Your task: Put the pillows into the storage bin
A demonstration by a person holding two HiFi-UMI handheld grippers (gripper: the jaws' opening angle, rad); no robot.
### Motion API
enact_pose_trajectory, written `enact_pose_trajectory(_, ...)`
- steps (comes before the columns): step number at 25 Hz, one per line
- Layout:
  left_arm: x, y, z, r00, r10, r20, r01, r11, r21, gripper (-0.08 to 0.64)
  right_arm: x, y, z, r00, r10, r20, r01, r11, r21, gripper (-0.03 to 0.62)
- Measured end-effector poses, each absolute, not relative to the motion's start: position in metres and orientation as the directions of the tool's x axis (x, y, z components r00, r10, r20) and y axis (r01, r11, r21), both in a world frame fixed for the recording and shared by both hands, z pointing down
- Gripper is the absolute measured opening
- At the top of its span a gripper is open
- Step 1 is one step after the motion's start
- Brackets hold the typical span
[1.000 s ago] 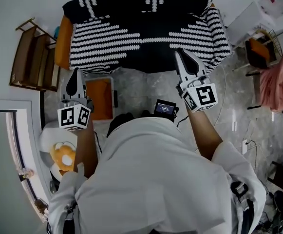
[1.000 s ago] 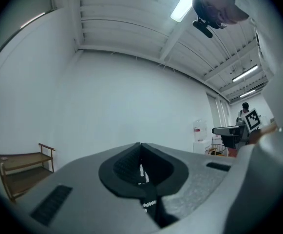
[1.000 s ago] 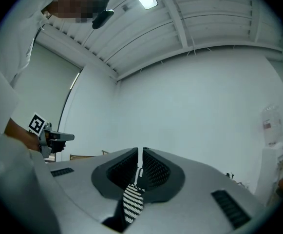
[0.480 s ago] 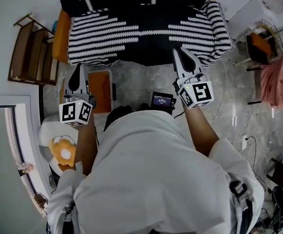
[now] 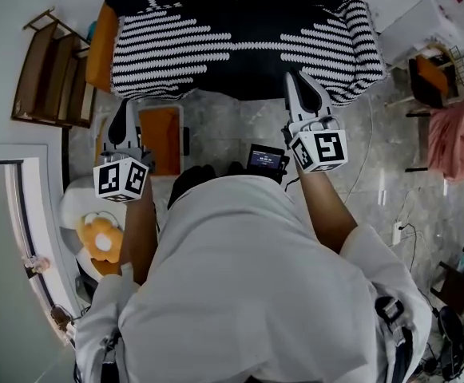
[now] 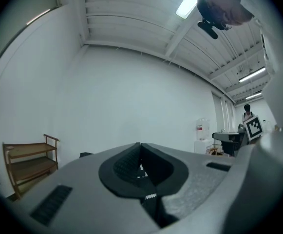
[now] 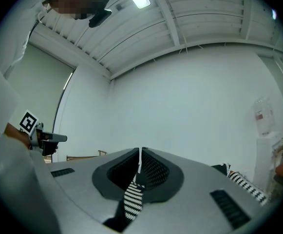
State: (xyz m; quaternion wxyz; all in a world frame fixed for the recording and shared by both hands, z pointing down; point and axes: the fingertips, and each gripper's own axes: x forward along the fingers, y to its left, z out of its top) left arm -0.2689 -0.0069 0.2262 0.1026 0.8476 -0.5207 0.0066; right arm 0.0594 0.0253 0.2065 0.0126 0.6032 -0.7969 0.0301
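A big black pillow with white stripes hangs spread out between my two grippers. My left gripper is shut on the pillow's lower left edge; in the left gripper view only a sliver of dark cloth shows between the closed jaws. My right gripper is shut on the lower right edge, with striped cloth pinched between its jaws. The storage bin stands on the floor just below the pillow's left part, with an orange pillow inside. Another orange pillow pokes out left of the striped one.
A wooden shelf stands at the left wall. A white round seat with an orange plush toy is by my left elbow. A small black device lies on the floor. A chair, pink cloth and cables are at the right.
Both grippers have sunk a little with the striped pillow still in them. More of the bin and its orange pillow shows below the pillow's edge.
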Motion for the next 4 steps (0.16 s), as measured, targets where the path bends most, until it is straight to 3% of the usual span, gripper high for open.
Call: enact_pose_trajectory(4, -0.2686, -0.0053, 0.2303, 0.457, -0.88, 0.128, -0.884, -0.433, 0.174, 0.009, 0.0628, 0.0253, 0.2103, -0.27, -0.961, 0.065, -0.962, 0.268, -0.045, 0.04)
